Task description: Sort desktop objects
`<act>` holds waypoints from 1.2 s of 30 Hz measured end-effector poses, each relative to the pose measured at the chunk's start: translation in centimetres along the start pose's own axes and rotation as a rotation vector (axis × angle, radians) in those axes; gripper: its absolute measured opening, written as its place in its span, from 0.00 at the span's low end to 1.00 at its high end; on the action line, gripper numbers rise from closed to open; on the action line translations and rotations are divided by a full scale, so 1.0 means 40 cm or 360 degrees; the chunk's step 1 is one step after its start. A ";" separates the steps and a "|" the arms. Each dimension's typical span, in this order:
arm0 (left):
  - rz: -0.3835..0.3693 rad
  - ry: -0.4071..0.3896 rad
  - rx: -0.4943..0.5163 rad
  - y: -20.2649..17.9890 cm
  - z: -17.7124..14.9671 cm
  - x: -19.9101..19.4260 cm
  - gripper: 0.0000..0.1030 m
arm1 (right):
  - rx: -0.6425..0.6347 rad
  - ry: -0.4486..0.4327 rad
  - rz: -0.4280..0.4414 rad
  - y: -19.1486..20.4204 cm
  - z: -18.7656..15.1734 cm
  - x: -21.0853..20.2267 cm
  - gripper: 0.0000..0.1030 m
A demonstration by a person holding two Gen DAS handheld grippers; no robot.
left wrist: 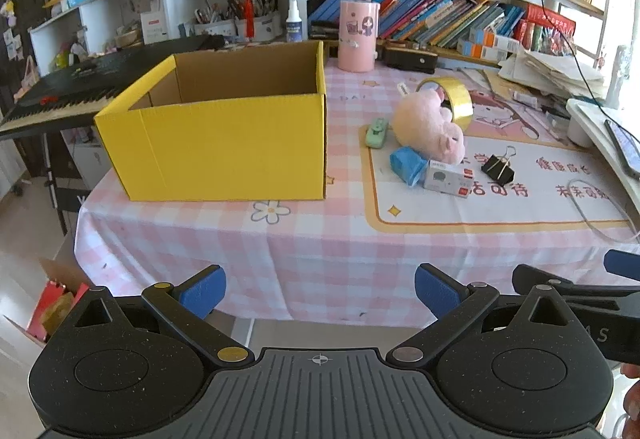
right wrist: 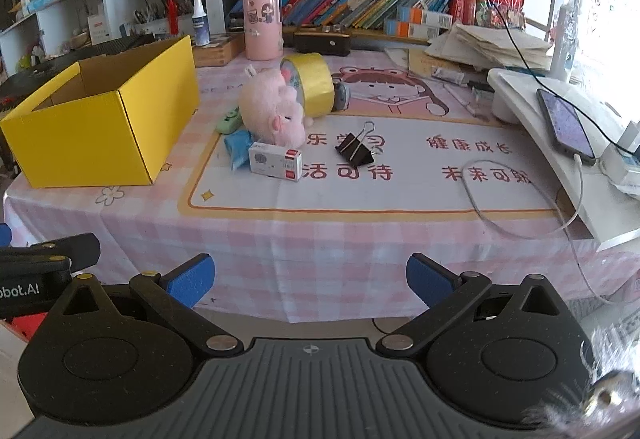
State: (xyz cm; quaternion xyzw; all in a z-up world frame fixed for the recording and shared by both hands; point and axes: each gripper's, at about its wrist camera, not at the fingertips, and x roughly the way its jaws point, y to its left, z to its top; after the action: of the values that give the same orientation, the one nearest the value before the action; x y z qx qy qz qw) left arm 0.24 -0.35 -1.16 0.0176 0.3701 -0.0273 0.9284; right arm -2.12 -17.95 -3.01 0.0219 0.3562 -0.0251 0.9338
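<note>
**Left wrist view: hazards ahead of the first pick**

Both tools hang short of the bench [left wrist: 320,239] edge, and nothing is gripped. The left gripper [left wrist: 320,293] is spread wide with empty space between its blue pads; the right gripper [right wrist: 308,281] is likewise released and empty. The yellow box [left wrist: 224,143] stands open-topped on the left part of the bench, and no items are visible inside it from here.

The items to sort lie in a tight cluster right of the box:
- A pink plush toy [left wrist: 430,127] leans against a yellow tape roll [left wrist: 452,99].
- A green stapler [left wrist: 377,133] sits just beside the toy, on the box side.
- A blue packet [left wrist: 408,165] and a small white carton [left wrist: 448,179] touch each other at the toy's foot.
- A black binder clip [left wrist: 498,169] lies slightly apart.

Likely faults:
1. Crowding. A wide-spread gripper lowered onto the carton or packet probably catches its neighbour as well, dragging or tipping both.
2. Rolling. Lifting the toy may free the tape roll, which stands on edge.
3. Soft grip. The plush compresses and may slip from a shallow pinch.
4. Low profile. The clip's wire handles offer little purchase; the pads may close on the bench cover instead.
5. Snagging. In the right wrist view a white cable [right wrist: 480,207] loops across the mat near the right gripper's approach path.
6. Collision. Both tools sit close together, so simultaneous reaches risk contact.
</note>
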 end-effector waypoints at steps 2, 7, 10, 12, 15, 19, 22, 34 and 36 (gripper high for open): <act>0.0018 0.0008 0.0006 -0.002 0.000 -0.001 0.99 | 0.0011 0.0003 0.0008 -0.002 0.000 0.002 1.00; 0.0040 -0.0008 0.0004 -0.004 0.002 -0.003 0.99 | 0.0008 -0.0014 0.0019 -0.004 0.002 0.002 1.00; 0.0042 -0.0017 -0.0013 -0.001 0.005 -0.003 0.99 | 0.0004 -0.0022 0.0017 -0.005 0.003 0.001 1.00; 0.0042 -0.0024 -0.0023 0.001 0.007 -0.003 0.99 | 0.0009 -0.0035 0.0012 -0.008 0.006 0.000 1.00; 0.0036 -0.0030 -0.0032 0.002 0.008 -0.001 0.99 | 0.0012 -0.0050 0.0003 -0.010 0.012 -0.003 1.00; 0.0016 -0.0050 -0.0033 0.004 0.013 -0.001 0.99 | 0.0005 -0.0058 0.0003 -0.009 0.016 -0.001 1.00; 0.0011 -0.0044 -0.0001 -0.004 0.015 0.004 0.99 | 0.0006 -0.0061 -0.0005 -0.007 0.018 0.001 1.00; -0.0017 -0.0065 -0.0035 0.015 0.026 0.010 0.99 | 0.0009 -0.0061 -0.0018 -0.001 0.023 0.004 1.00; -0.0033 -0.0079 -0.0027 0.014 0.029 0.008 0.99 | -0.0001 -0.0066 -0.0011 0.003 0.026 0.004 1.00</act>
State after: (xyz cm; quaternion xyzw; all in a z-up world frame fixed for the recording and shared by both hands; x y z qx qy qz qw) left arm 1.30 0.14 -0.54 0.0054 0.3474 -0.0342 0.9371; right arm -1.30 -17.90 -2.34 0.0198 0.3369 -0.0287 0.9409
